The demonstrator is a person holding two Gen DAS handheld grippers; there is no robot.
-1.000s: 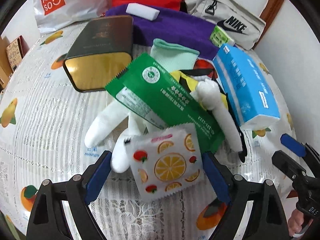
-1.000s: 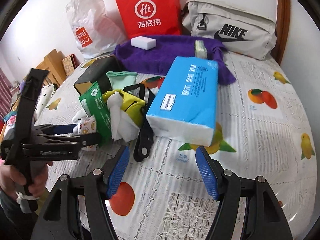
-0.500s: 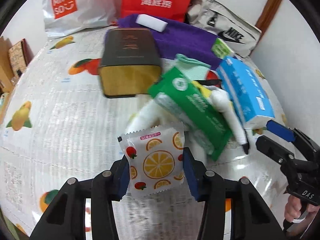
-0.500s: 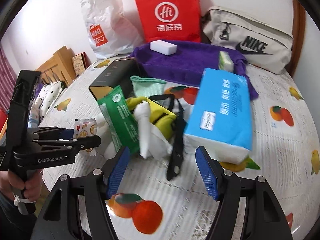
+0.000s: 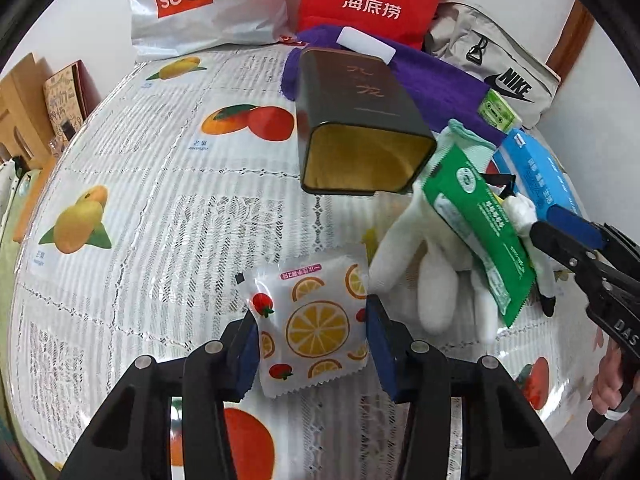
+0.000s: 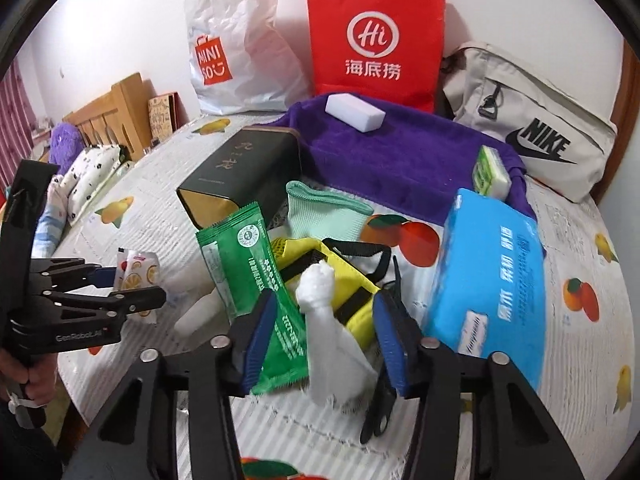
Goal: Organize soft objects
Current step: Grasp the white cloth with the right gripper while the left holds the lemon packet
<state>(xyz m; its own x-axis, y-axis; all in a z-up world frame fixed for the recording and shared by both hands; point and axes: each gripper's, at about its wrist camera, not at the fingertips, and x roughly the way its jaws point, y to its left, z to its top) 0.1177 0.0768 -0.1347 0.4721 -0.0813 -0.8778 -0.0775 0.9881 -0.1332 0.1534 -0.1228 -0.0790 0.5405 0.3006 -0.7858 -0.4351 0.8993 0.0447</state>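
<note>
Leftward, the left tool (image 5: 310, 346) grips the fruit-print sachet (image 5: 310, 322) above the tabletop (image 5: 160, 208), clear of the pile.
Rightward, the right tool (image 6: 324, 336) is closing around the white cloth (image 6: 328, 332), whose long axis runs straight ahead between its jaws, beside the green packet (image 6: 248, 276).

Left claw (image 5: 312, 344) clamped, right claw (image 6: 324, 336) closing

A lace-covered, fruit-print table (image 5: 168, 208) carries a dark tin (image 5: 360, 120), purple towel (image 6: 400, 156) and blue tissue pack (image 6: 492, 272).
</note>
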